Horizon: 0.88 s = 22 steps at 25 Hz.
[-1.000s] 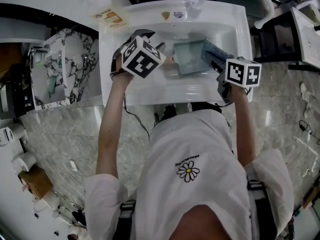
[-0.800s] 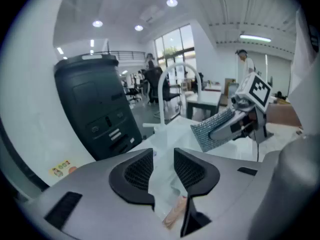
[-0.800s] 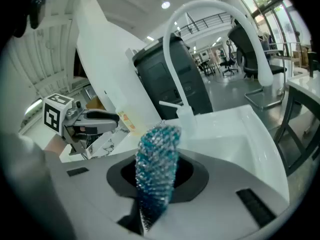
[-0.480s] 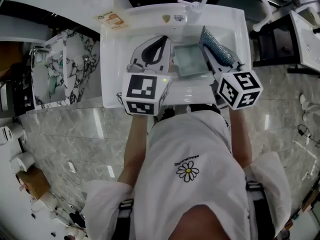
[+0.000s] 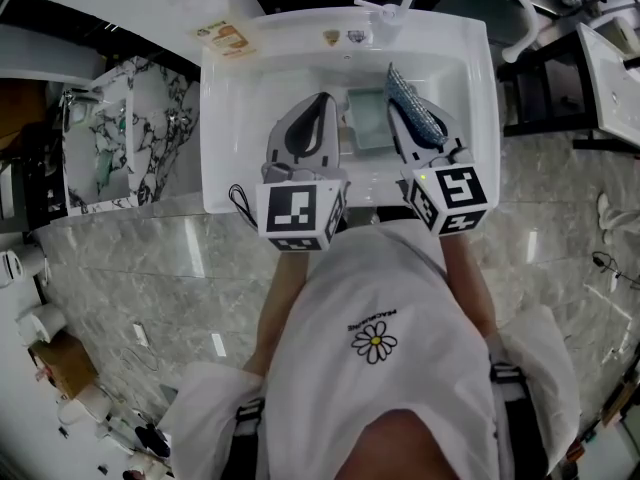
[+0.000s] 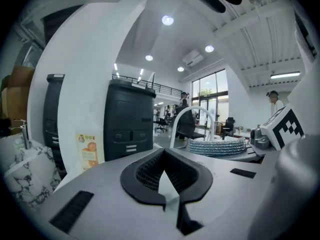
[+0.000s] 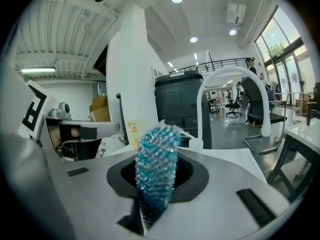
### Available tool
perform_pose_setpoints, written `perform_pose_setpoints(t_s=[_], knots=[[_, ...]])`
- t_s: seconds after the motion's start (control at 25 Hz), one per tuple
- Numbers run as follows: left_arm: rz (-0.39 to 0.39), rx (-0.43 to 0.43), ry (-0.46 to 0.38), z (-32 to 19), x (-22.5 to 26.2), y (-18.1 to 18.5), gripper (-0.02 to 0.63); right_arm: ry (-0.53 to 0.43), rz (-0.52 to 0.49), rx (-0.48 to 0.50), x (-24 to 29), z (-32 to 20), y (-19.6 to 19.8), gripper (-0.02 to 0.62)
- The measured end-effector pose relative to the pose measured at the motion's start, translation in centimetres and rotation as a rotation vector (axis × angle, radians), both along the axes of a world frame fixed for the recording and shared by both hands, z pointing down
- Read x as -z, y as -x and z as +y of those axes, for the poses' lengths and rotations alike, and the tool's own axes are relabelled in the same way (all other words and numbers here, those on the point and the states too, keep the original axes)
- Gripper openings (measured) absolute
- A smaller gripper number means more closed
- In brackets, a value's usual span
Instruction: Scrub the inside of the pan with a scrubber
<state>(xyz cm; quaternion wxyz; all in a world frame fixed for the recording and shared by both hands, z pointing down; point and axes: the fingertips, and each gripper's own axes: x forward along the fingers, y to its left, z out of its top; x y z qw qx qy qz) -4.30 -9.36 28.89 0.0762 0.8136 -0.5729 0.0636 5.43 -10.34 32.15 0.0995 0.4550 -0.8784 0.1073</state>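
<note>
Left tool (image 6: 164, 180) shut, jaws together, nothing between. Right tool (image 7: 152, 186) clamped on blue glittery scrubber (image 7: 156, 156), which sticks up past jaws. Both over white sink (image 5: 228, 98). Rectangular pan (image 5: 366, 120) in basin between tools.

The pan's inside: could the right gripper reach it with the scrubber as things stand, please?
Probably yes: the right gripper, shut on the scrubber, is right beside the pan, whose open top looks unobstructed.
</note>
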Motion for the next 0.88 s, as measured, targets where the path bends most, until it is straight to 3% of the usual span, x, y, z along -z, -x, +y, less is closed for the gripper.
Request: perform_pose_setpoints(t_s=[0.32, 0.88], knots=[[-0.011, 0.029, -0.053, -0.1, 1.4, 0.5, 0.015, 0.000, -0.012, -0.024, 0.2, 0.3, -0.7, 0.057], [-0.017, 0.024, -0.039, 0.0, 0.8, 0.4, 0.015, 0.020, -0.019, -0.034, -0.4, 0.3, -0.9, 0.057]])
